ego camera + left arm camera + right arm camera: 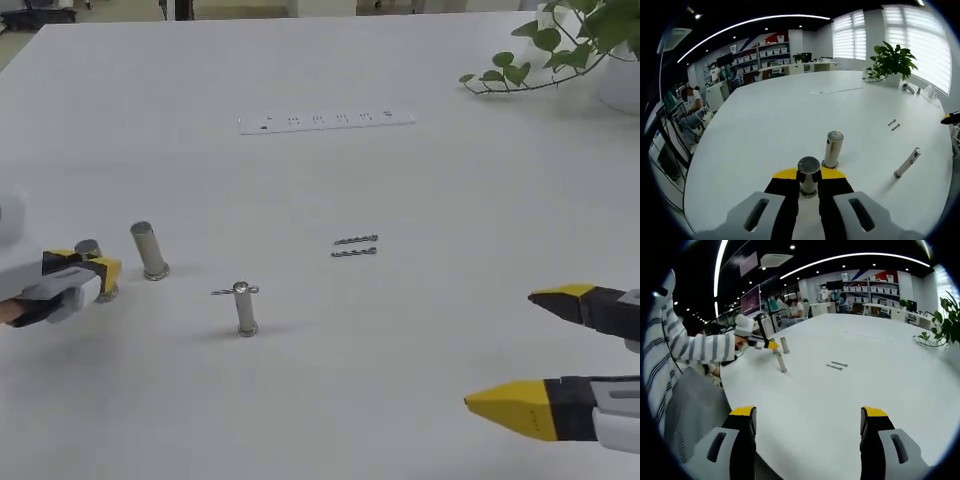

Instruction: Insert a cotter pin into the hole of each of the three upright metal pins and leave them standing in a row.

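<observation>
Plainly, the left gripper (808,179) has its yellow-tipped black jaws closed around the smooth shaft of a metal pin (808,170), a short steel cylinder with a flat round head, held upright at the left edge of the head view. Just beyond it in the left gripper view stands a second pin (832,149), also upright, shiny and bare, resting on its wider flanged base; the two pins are close together but not touching. Off to the right of those two, a third pin (245,310) stands alone on the matte white table (420,330), and a thin wire cotter pin (235,291) runs crosswise through it just under the head, sticking out on both sides.

Further right and a little farther back lie two loose cotter pins (355,246), slim twisted-looking wires lying side by side and roughly parallel, flat on the table.

Nearer the person, the right gripper (500,348) hovers at the right edge of the head view, its wedge-shaped yellow tips wide apart with nothing between them, well away from all the pins.

A long, flat white power strip (326,121) lies farther back on the table, and a leafy green plant (560,50) trails from the far right corner. In the right gripper view a striped sleeve (685,350) reaches toward the left gripper.
</observation>
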Action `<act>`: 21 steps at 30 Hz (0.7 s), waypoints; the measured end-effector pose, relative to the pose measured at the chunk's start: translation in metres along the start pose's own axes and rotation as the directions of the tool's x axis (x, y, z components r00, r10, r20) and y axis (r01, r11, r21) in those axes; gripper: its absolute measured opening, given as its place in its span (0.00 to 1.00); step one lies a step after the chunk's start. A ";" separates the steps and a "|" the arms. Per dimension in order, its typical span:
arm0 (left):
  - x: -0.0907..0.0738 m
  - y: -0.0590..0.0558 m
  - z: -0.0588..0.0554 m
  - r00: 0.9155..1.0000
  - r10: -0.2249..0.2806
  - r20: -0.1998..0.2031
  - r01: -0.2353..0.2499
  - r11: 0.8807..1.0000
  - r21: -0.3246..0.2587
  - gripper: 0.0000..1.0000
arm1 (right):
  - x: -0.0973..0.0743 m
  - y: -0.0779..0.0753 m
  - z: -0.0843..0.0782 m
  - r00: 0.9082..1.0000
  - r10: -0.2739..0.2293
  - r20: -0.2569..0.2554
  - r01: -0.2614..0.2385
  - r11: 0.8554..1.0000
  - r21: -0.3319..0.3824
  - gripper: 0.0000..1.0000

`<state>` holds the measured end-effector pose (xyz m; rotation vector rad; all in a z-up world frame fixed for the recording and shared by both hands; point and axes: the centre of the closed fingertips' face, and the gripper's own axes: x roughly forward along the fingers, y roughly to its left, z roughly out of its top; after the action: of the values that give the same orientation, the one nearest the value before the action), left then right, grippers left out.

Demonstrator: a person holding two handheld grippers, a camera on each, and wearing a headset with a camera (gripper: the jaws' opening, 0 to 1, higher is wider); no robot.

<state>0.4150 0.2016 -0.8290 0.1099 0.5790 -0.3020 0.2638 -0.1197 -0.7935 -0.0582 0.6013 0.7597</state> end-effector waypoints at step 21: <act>-0.067 -0.077 0.001 0.996 -0.086 -0.013 0.085 0.992 -0.094 0.12 | 0.000 0.001 -0.002 1.000 0.018 0.026 -0.018 1.000 -0.005 0.86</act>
<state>0.3377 0.1448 -0.7925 -0.0025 0.6144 -0.3568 0.2622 -0.1199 -0.7946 -0.0474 0.5762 0.7779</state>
